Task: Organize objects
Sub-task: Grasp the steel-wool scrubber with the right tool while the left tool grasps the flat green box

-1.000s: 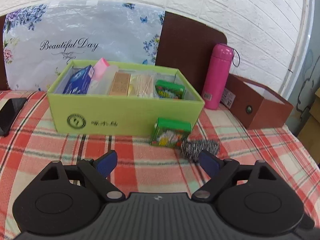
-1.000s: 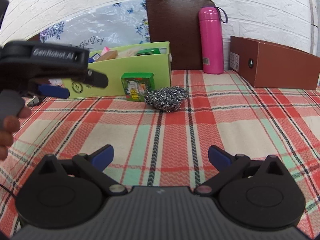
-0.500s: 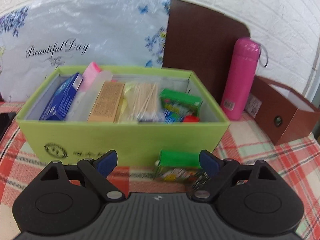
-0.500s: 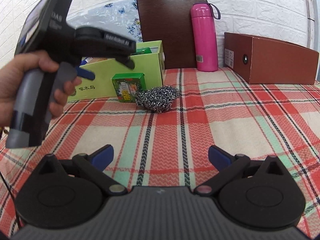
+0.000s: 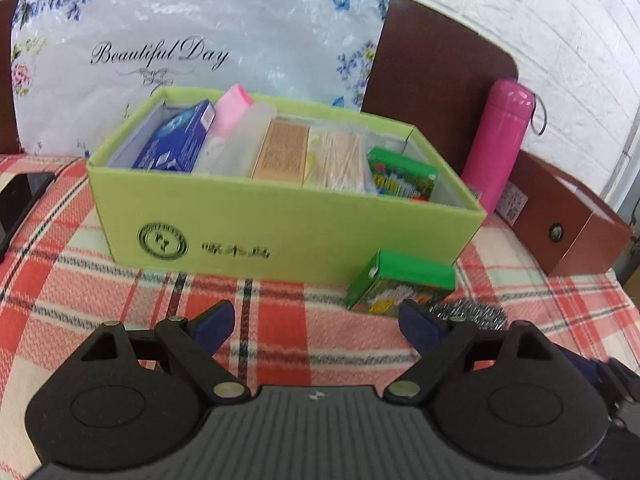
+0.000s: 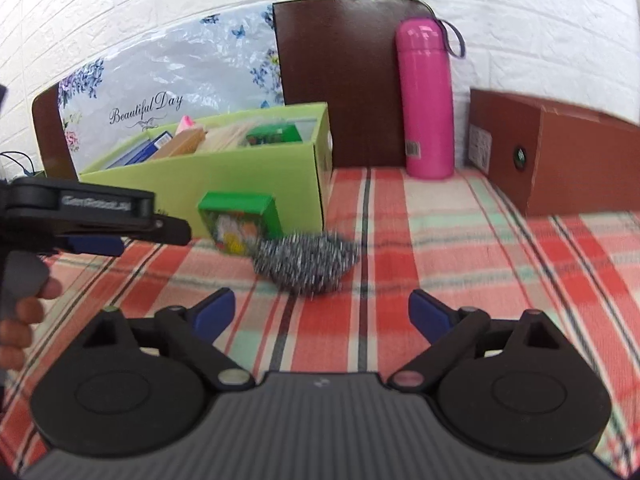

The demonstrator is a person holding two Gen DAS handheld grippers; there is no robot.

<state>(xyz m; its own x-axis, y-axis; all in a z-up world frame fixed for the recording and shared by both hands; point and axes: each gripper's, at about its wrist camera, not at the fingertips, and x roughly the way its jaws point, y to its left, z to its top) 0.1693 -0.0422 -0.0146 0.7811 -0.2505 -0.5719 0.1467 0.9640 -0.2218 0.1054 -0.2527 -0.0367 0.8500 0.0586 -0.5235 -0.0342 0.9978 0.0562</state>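
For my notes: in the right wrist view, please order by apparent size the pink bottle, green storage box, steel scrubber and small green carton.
1. green storage box
2. pink bottle
3. steel scrubber, though it is nearer the camera
4. small green carton

A home setting, plainly: a worktop under a red plaid tablecloth (image 6: pixel 460 240), white brick-pattern wall (image 6: pixel 160 8) behind, a floral "Beautiful Day" bag (image 5: pixel 192 40), a pink flask (image 6: pixel 426 100), and a green box (image 5: pixel 280 224) packed with household bits.
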